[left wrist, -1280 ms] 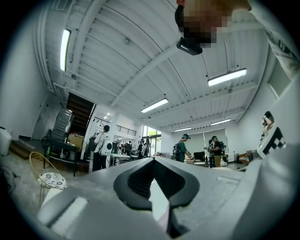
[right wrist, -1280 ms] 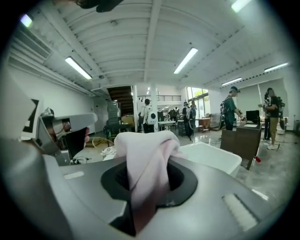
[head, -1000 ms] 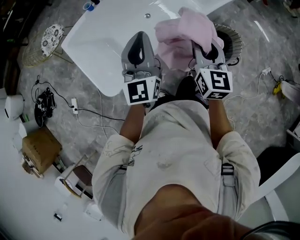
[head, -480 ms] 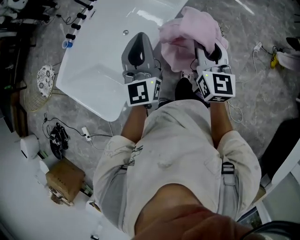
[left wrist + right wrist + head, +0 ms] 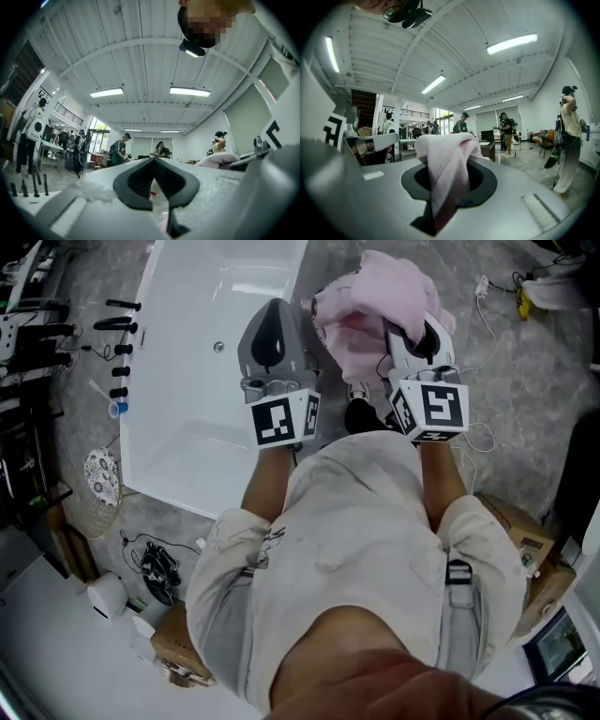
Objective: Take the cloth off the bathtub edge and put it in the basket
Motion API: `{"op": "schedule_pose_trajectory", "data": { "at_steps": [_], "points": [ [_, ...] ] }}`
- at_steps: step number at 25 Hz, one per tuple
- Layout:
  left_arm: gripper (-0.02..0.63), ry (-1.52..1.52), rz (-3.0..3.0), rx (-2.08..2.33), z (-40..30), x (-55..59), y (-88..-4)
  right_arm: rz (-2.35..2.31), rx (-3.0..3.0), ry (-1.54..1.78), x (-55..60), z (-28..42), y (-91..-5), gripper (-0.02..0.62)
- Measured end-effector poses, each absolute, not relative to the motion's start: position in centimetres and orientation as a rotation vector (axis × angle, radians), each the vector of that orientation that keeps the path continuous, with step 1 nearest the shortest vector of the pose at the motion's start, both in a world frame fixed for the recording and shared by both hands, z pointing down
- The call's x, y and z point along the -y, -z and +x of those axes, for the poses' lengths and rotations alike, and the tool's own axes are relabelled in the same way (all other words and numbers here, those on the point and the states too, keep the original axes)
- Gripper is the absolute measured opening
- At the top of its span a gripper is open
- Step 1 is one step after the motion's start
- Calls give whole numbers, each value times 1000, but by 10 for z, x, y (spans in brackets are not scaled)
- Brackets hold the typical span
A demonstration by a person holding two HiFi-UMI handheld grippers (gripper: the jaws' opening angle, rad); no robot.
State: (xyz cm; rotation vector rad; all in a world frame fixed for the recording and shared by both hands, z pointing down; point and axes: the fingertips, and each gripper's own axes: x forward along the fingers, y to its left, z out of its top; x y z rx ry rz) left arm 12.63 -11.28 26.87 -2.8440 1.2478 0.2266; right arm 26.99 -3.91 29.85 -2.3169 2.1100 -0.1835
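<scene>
The soft pink cloth (image 5: pixel 384 292) is pinched by the right hand-held gripper (image 5: pixel 412 332) and should be kept tight until the basket is below it.

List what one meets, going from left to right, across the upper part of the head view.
Row of black objects → white bathtub → left gripper → pink cloth → white cable on the floor.

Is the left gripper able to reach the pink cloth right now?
Probably yes. The pink cloth is clamped in the right gripper, close beside the left gripper, with nothing between them. Its shut jaws would need to open first.
</scene>
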Motion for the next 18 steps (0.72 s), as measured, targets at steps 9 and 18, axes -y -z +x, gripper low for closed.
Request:
{"op": "schedule_pose_trajectory", "data": {
  "at_steps": [9,18],
  "points": [
    [2,-237,-2888,-1116,225,154,-269,-2394,-2016,173,58,359,-299,78],
    [2,-200,-2931,-1055,260,198,-283,-2441,-1970,249,91,386,-320,78]
  ]
}}
